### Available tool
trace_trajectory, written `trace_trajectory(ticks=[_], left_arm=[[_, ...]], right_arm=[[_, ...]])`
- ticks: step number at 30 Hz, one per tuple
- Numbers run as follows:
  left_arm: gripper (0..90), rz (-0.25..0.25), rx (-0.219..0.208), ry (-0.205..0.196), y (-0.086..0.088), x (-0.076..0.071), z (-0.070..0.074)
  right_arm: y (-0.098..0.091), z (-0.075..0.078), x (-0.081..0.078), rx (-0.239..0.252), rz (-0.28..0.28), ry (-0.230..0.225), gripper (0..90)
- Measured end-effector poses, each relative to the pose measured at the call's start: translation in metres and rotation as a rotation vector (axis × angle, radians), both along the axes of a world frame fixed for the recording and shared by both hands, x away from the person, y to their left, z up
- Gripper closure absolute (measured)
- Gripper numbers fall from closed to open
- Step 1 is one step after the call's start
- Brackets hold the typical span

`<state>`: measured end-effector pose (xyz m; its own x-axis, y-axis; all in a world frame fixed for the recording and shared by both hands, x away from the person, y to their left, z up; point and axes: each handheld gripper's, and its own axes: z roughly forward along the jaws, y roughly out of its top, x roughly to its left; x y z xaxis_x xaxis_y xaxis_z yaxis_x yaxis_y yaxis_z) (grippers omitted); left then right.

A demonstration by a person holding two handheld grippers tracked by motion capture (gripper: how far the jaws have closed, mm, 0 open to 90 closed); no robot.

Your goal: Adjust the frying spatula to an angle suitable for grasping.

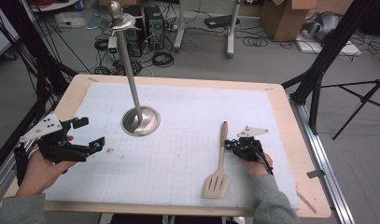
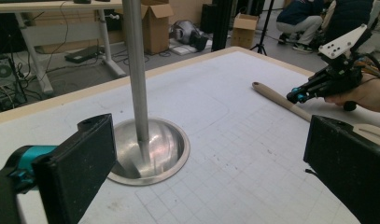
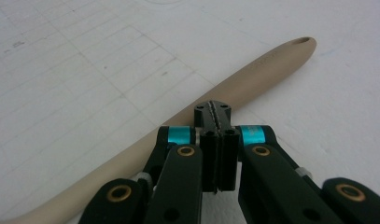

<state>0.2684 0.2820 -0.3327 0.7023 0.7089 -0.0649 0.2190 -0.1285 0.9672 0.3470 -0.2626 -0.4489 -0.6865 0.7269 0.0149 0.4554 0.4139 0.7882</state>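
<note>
The right gripper (image 1: 232, 144), fingers together, is nearing the slotted wooden spatula (image 1: 219, 164); its fingers should part before straddling the handle, while the left gripper (image 1: 87, 135) is waiting, fingers apart.

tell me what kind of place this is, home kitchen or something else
Most likely a lab or workshop set up for recording, not a kitchen. Cables and computer towers sit on the bare floor, cardboard boxes are stacked behind, and black tripod legs stand around a table covered with a gridded mat.

No readable text, labels, brands or numbers on anything
</note>
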Motion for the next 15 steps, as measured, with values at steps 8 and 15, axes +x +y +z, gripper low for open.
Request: trace_trajectory(ticks=[8,15], left_arm=[[2.9,0.011,0.008,-0.004,0.003,-0.005,-0.001],[2.9,0.024,0.011,-0.002,0.007,-0.008,-0.002]], right_arm=[[0.021,0.000,0.006,-0.002,0.060,0.002,90.0],[0.038,0.000,0.009,-0.008,0.105,0.002,90.0]])
